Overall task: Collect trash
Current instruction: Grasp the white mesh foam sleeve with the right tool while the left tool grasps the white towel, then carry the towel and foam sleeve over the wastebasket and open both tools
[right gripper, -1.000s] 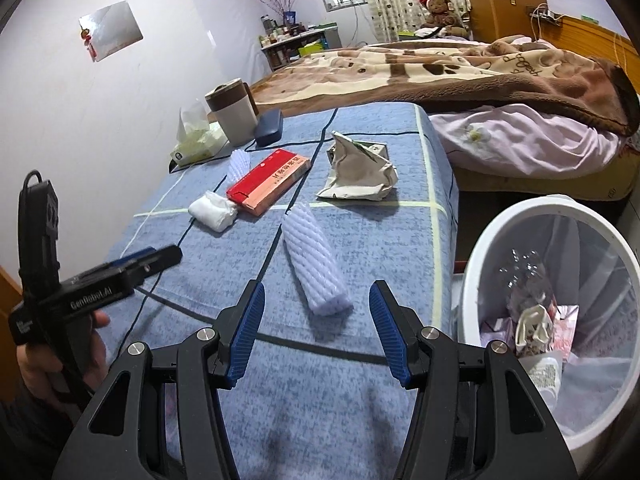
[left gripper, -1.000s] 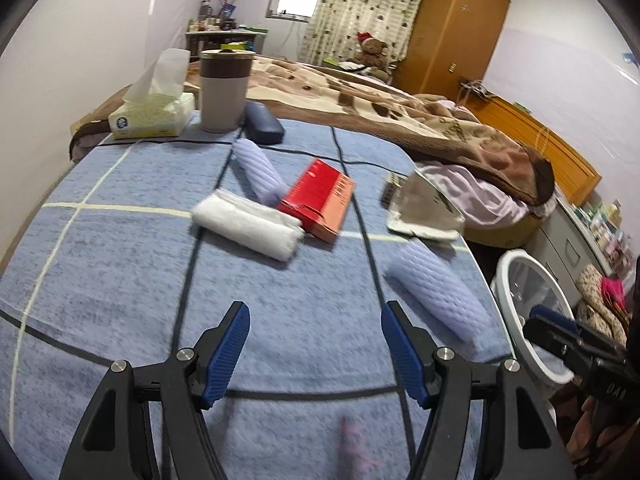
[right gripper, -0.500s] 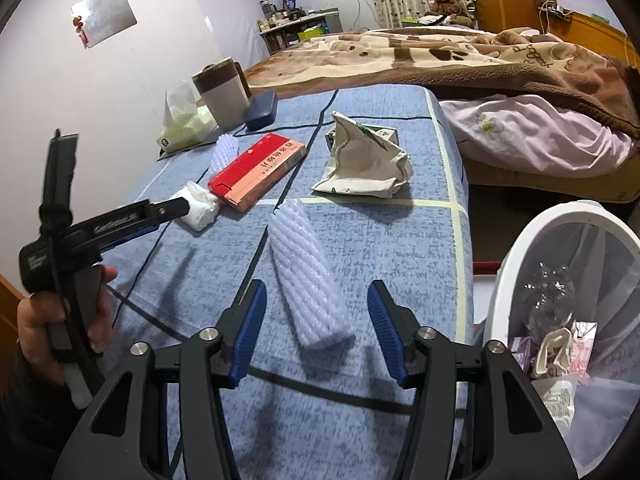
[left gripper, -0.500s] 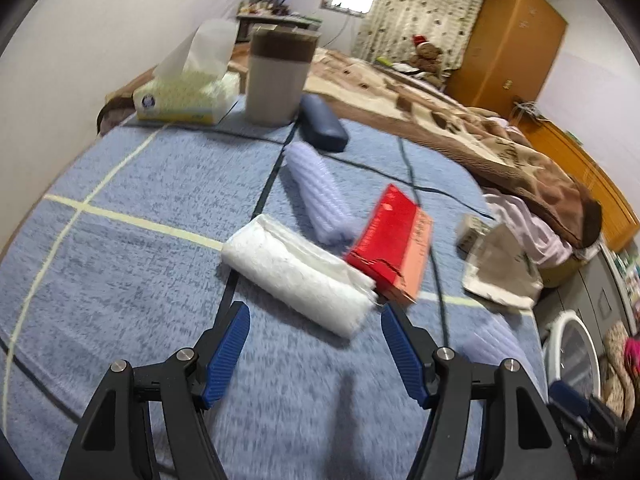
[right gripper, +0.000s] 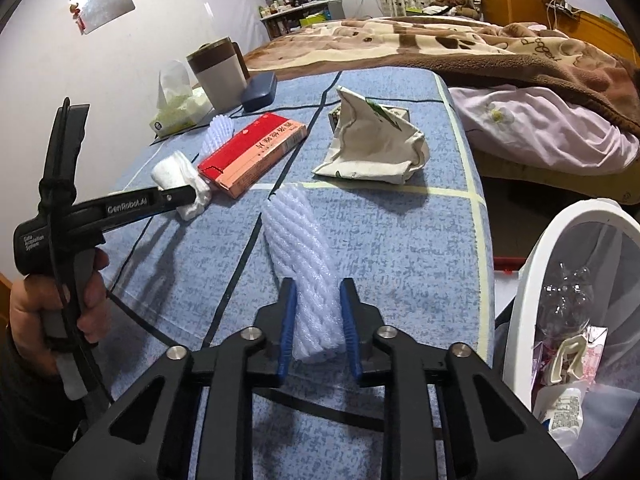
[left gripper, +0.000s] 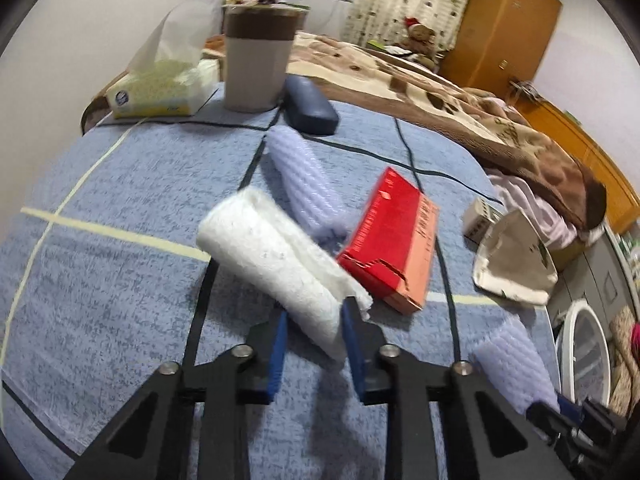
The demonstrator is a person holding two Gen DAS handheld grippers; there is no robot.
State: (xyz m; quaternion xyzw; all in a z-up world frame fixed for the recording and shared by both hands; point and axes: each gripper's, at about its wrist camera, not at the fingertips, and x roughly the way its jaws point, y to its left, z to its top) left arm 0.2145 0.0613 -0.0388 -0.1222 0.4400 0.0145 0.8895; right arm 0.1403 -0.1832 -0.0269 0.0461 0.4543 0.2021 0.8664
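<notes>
Left wrist view: left gripper (left gripper: pixel 314 330) pinching near end of white towel roll (left gripper: pixel 276 266), just beside red box (left gripper: pixel 394 240). Right gripper (right gripper: pixel 318 322) clamped on lavender foam roll (right gripper: pixel 300 256), nearer than red box (right gripper: pixel 254 152), beside white trash bin (right gripper: pixel 532 280).

The blue tablecloth (right gripper: pixel 400 240) is matt, nubby cloth. The white roll (left gripper: pixel 276 268) looks soft and fuzzy, like paper towel; the foam net sleeve (right gripper: pixel 300 264) is ribbed, faintly shiny plastic foam. The red box (left gripper: pixel 396 244) is smooth cardboard. The crumpled bag (right gripper: pixel 372 148) looks creased paper. The bin (right gripper: pixel 560 232) is glossy white plastic.
</notes>
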